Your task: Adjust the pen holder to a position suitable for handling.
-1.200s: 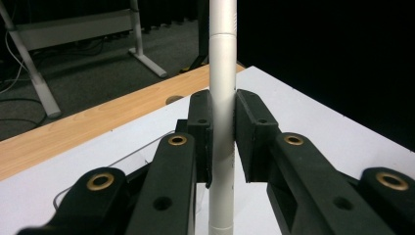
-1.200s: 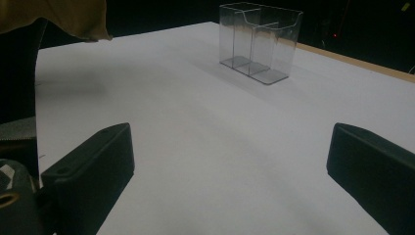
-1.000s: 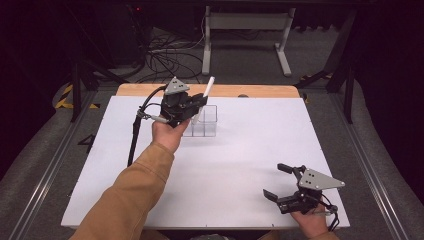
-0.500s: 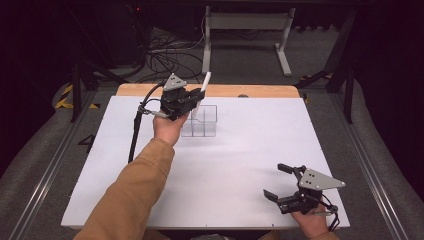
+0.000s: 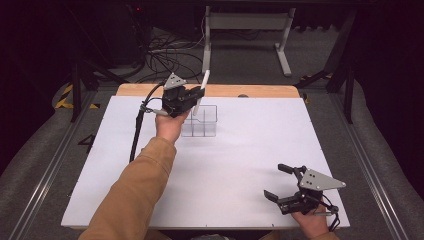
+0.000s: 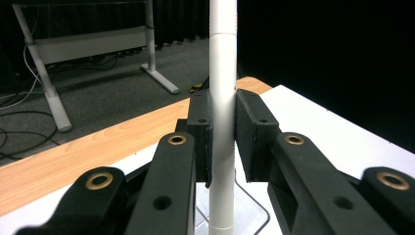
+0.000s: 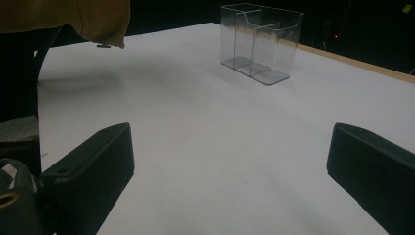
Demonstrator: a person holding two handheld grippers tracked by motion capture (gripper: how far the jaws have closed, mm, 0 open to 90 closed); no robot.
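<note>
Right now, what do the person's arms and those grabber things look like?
Both grippers, left gripper and right gripper, are black with grey three-cornered plates on top. The fingers are blocky black pads on arms with brass-coloured rivets. Black cables trail from each. A tan sleeve covers the left arm.

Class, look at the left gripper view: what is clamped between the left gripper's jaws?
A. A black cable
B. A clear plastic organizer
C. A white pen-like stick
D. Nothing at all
C: the left gripper has its pads pressed on both sides of an upright white pen-like stick, above the clear organizer.
</note>
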